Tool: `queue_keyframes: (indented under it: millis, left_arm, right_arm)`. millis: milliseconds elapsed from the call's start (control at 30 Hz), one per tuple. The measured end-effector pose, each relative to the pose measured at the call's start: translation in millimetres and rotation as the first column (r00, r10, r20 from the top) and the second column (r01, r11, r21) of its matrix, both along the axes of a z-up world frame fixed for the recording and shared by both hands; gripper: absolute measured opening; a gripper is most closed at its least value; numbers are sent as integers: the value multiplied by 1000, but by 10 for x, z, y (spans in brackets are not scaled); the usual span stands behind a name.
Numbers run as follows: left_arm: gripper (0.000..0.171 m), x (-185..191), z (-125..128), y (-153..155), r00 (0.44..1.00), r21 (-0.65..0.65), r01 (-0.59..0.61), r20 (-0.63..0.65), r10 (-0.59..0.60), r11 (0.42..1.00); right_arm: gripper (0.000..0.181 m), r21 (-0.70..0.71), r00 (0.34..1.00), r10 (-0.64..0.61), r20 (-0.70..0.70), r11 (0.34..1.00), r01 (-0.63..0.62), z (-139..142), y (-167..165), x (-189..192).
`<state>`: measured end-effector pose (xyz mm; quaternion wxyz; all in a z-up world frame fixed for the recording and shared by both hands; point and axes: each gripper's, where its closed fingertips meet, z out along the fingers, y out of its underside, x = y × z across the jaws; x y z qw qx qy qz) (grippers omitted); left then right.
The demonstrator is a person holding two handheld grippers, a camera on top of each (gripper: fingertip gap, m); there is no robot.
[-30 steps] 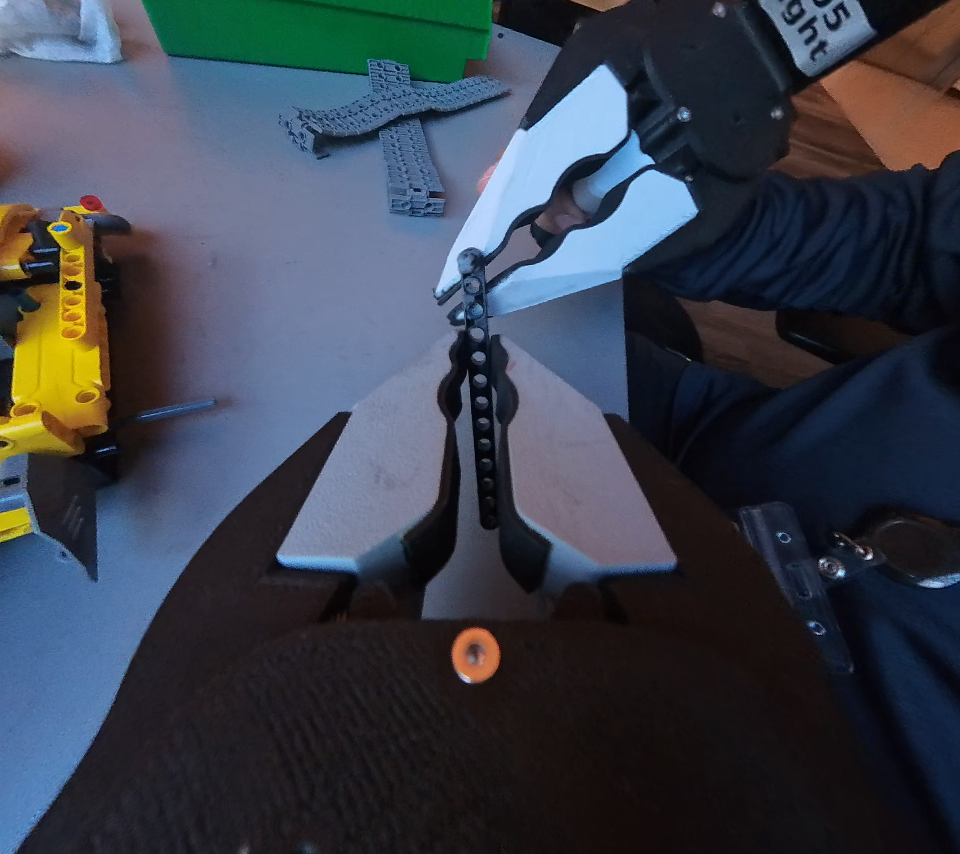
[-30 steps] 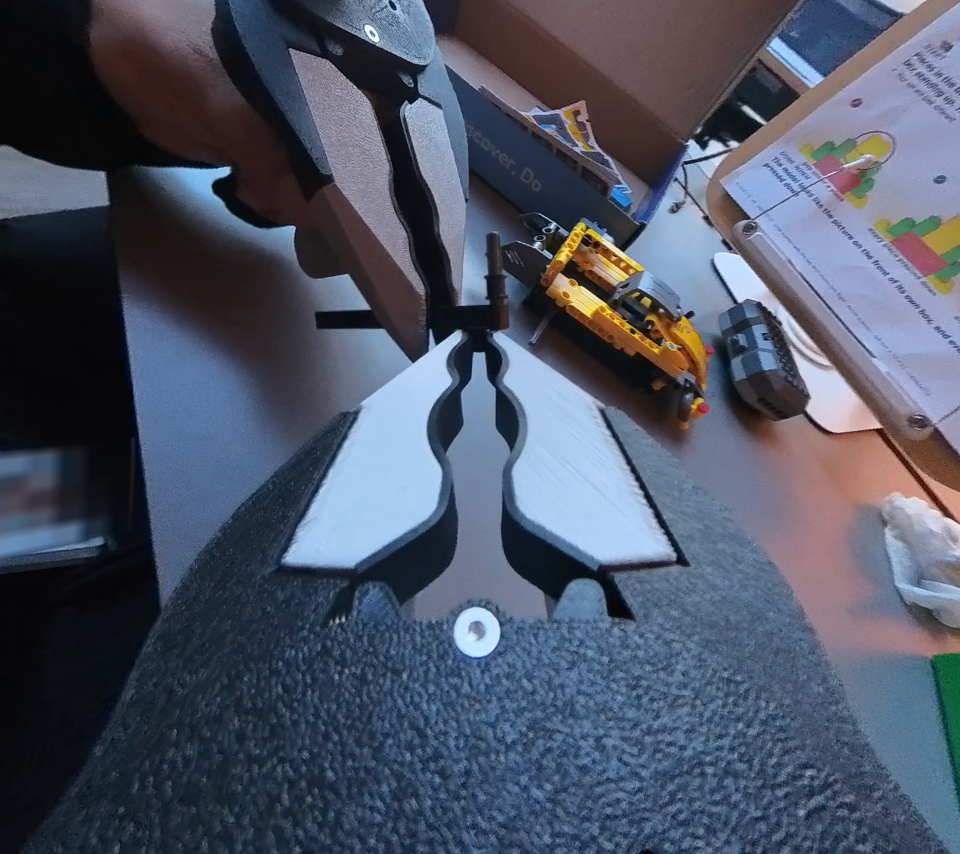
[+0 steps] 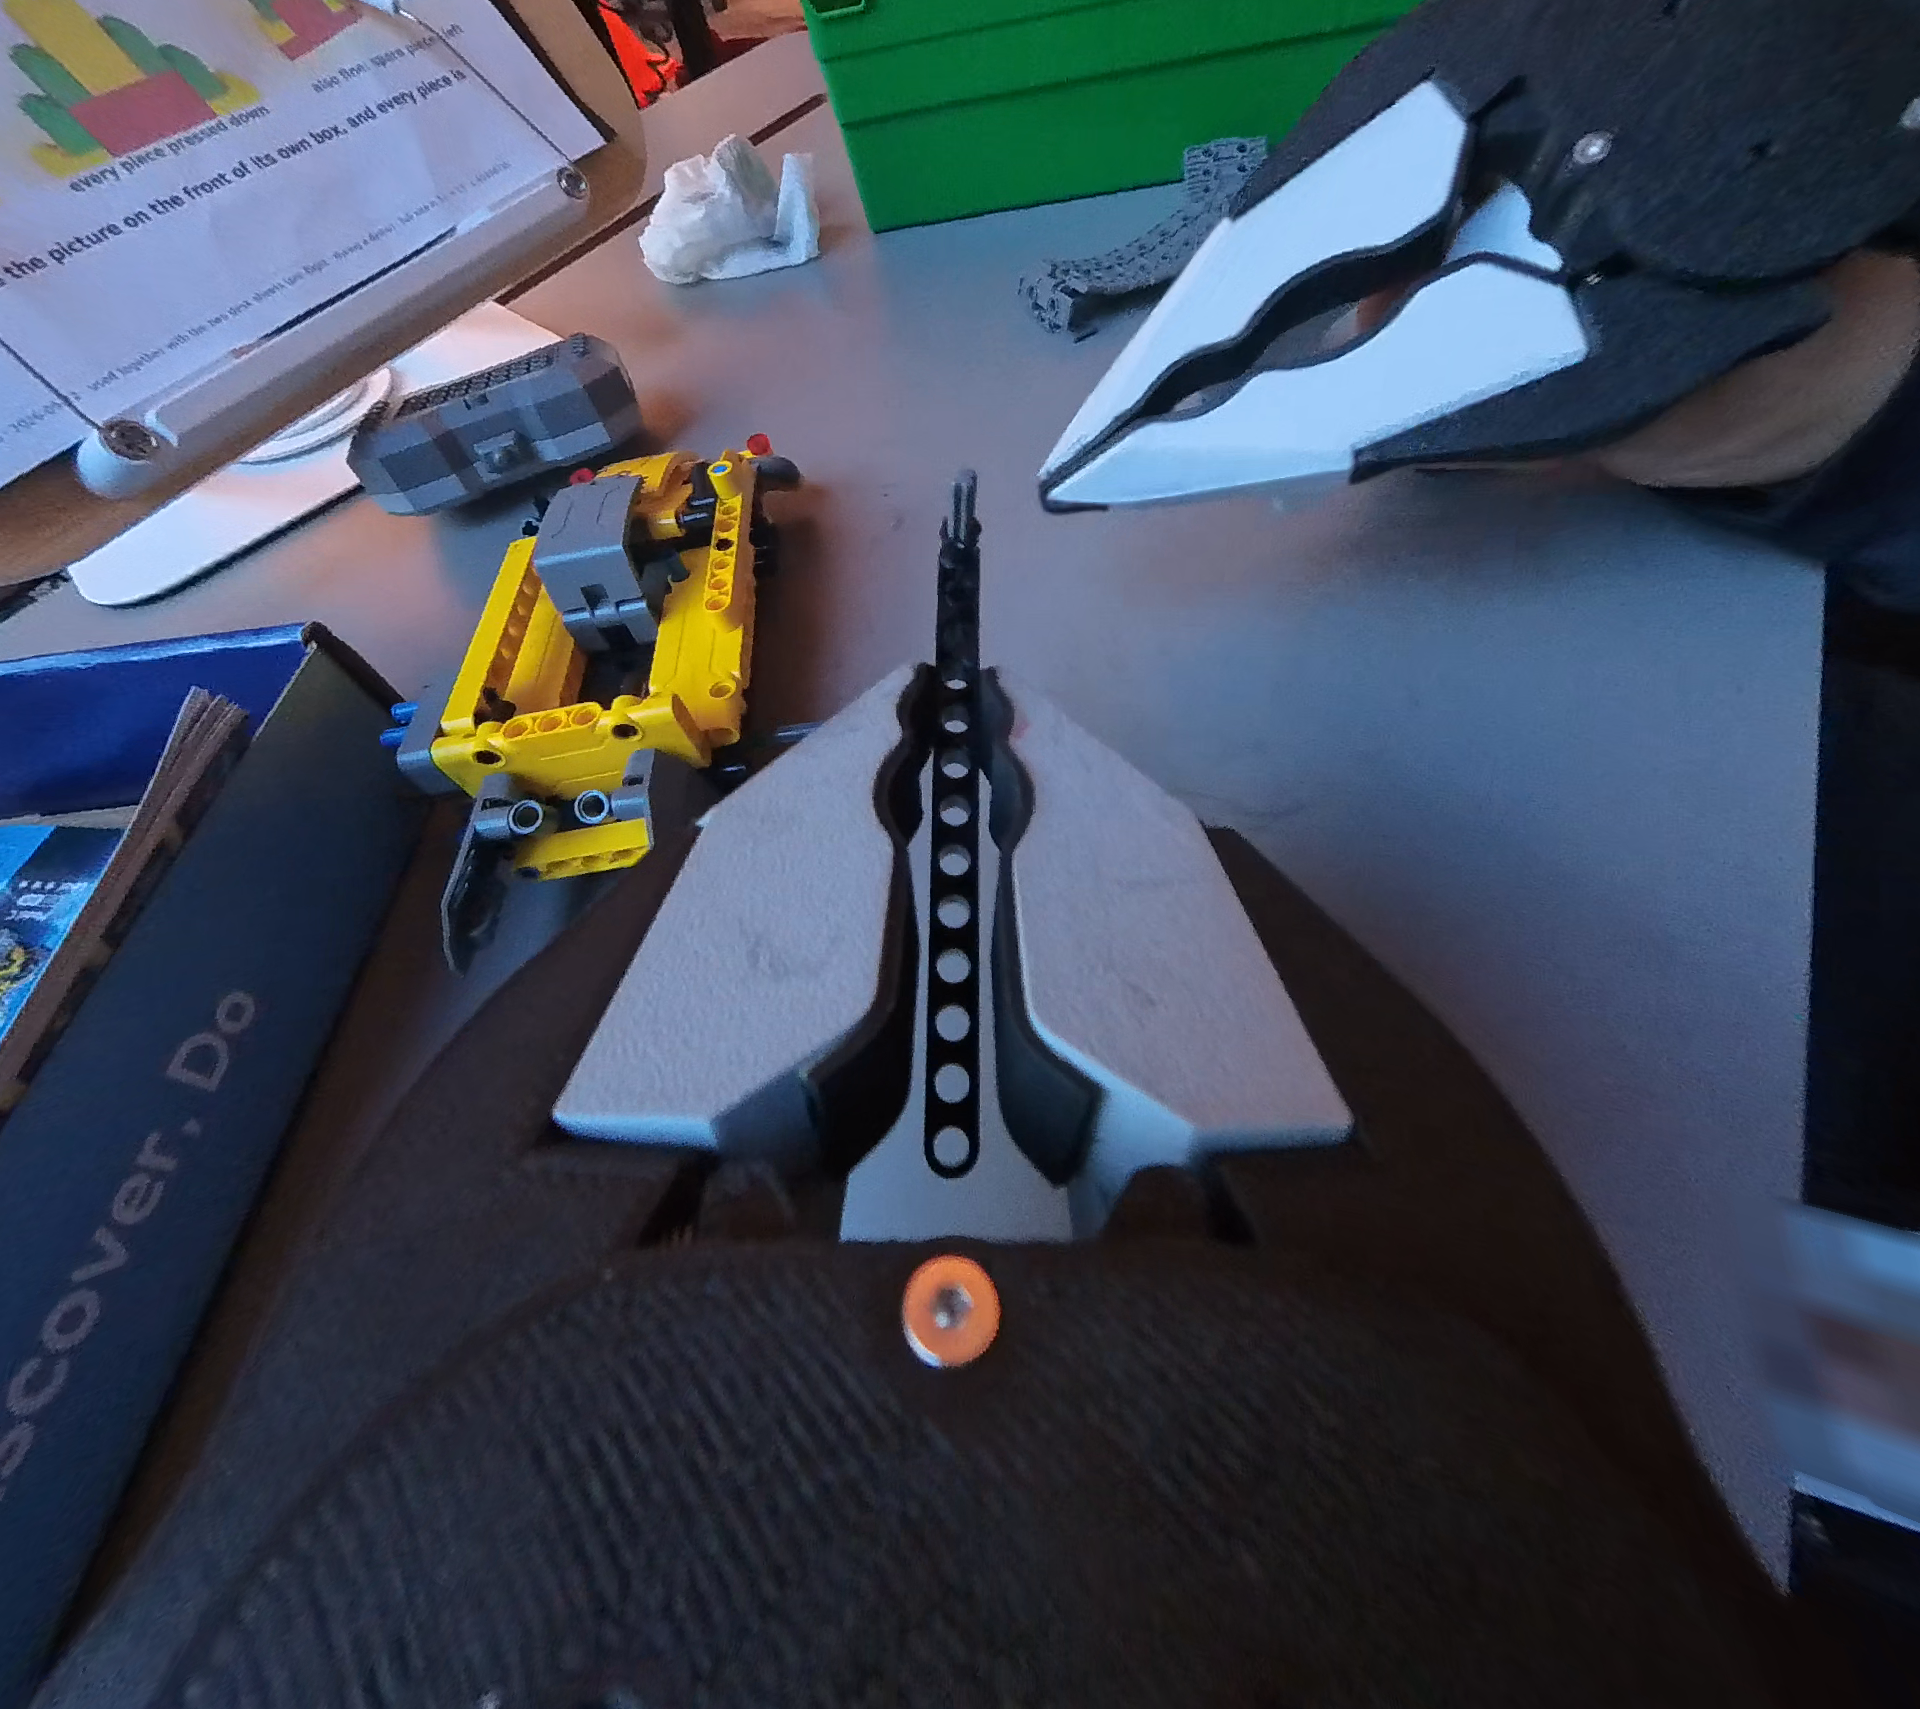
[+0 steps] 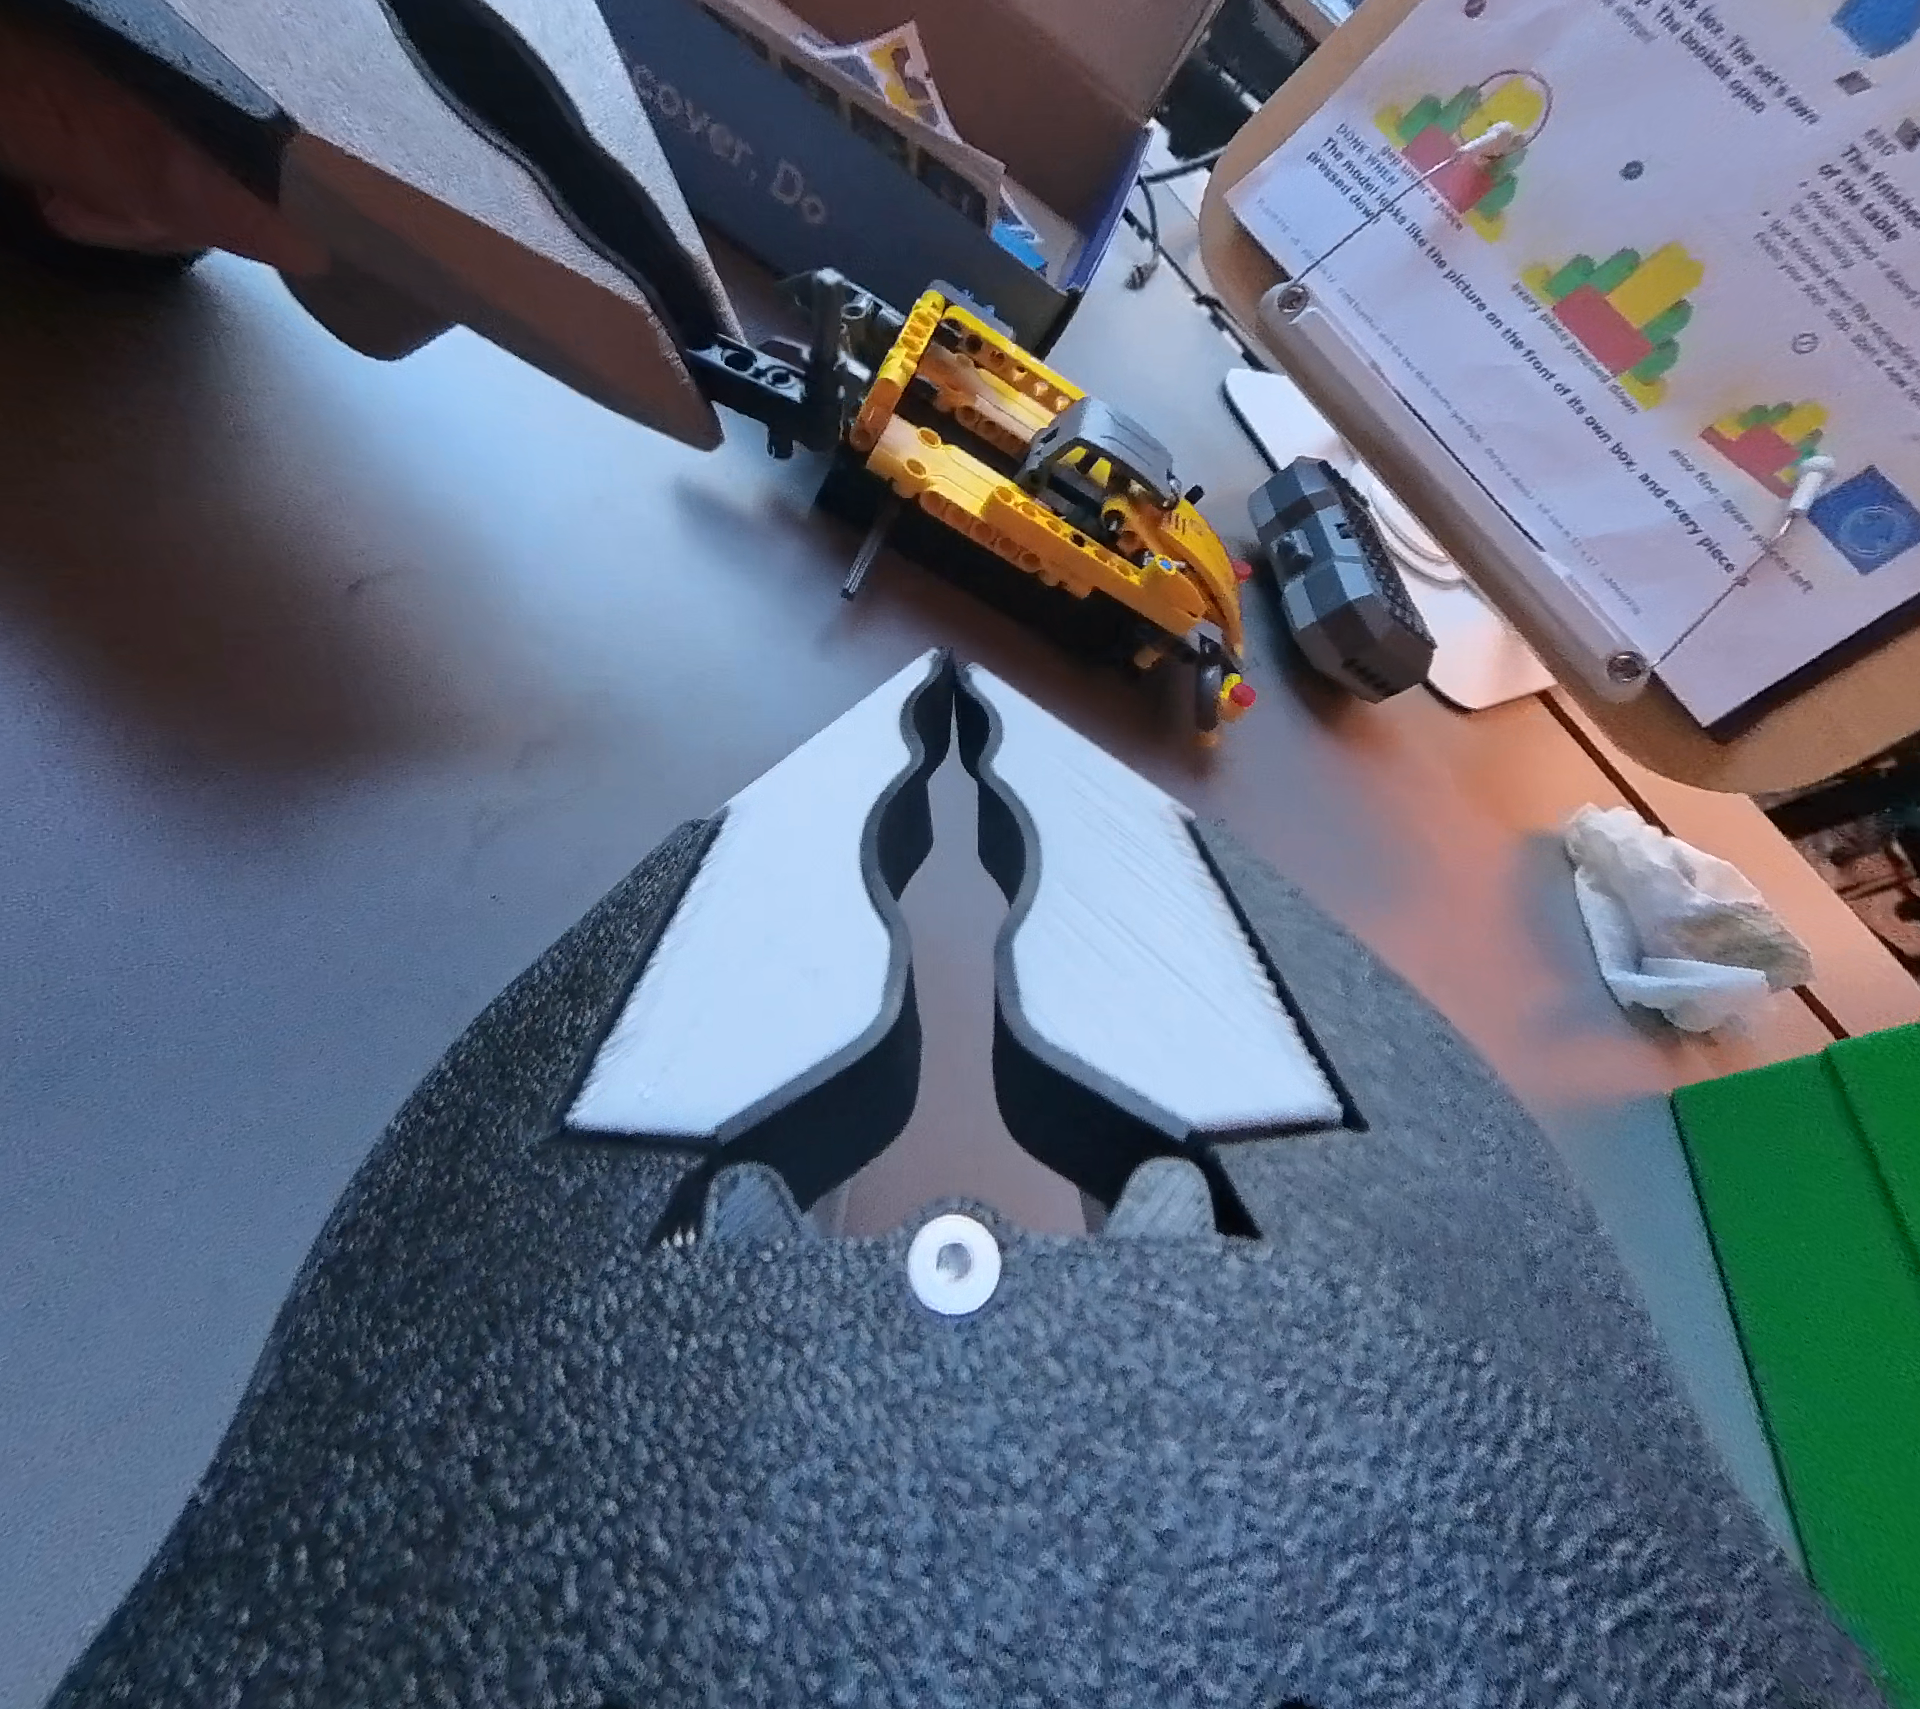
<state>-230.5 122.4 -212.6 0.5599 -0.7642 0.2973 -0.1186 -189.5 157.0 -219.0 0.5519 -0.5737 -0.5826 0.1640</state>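
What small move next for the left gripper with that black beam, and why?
Probably ease the left gripper left toward the yellow model. It is shut on the black holed beam, whose tip points past the model over bare table. The right gripper is shut and empty, apart from both.

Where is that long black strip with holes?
The black holed beam is clamped in the left gripper, just right of the yellow model.
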Motion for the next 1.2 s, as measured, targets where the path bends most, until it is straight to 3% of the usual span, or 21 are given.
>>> queue_keyframes:
  millis: [200, 267, 433, 533, 633, 800, 933, 1200]
  left_arm:
    - [5, -8, 16, -3, 1000, -8, 10, 29, -9, 1000]
    - [5, -13, 25, -3, 999, -5, 9, 35, -9, 1000]
    - [5, -9, 44, -12, 998, -6, 23, 56, -22, 1000]
    - [5, 77, 50, -73, 989, -35, 115, 100, -111, 993]
    - [6, 107, 0, -82, 968, -153, 181, 203, -148, 972]
    - [5, 164, 66, -142, 905, -217, 286, 380, -189, 933]
    - [5, 181, 133, -166, 871, -204, 320, 447, -203, 925]
    - [5, 294, 232, -261, 831, -145, 389, 482, -279, 910]
  right_arm:
    - [6, -72, 997, 50, -57, 996, -54, 49, -38, 57]
    - [22, -86, 996, 89, -14, 992, -90, -17, -95, 80]
    - [28, -81, 982, 148, 118, 987, -139, -206, -174, 158]
    - [42, -108, 975, 172, 141, 982, -158, -249, -181, 178]
    - [38, -180, 978, 188, 89, 969, -170, -192, -178, 173]
    - [20, -279, 967, 241, -77, 926, -253, 33, -302, 45]
    - [19, -366, 929, 312, -199, 856, -365, 210, -515, -127]
    - [3, -464, 895, 344, -285, 767, -443, 305, -594, -208]
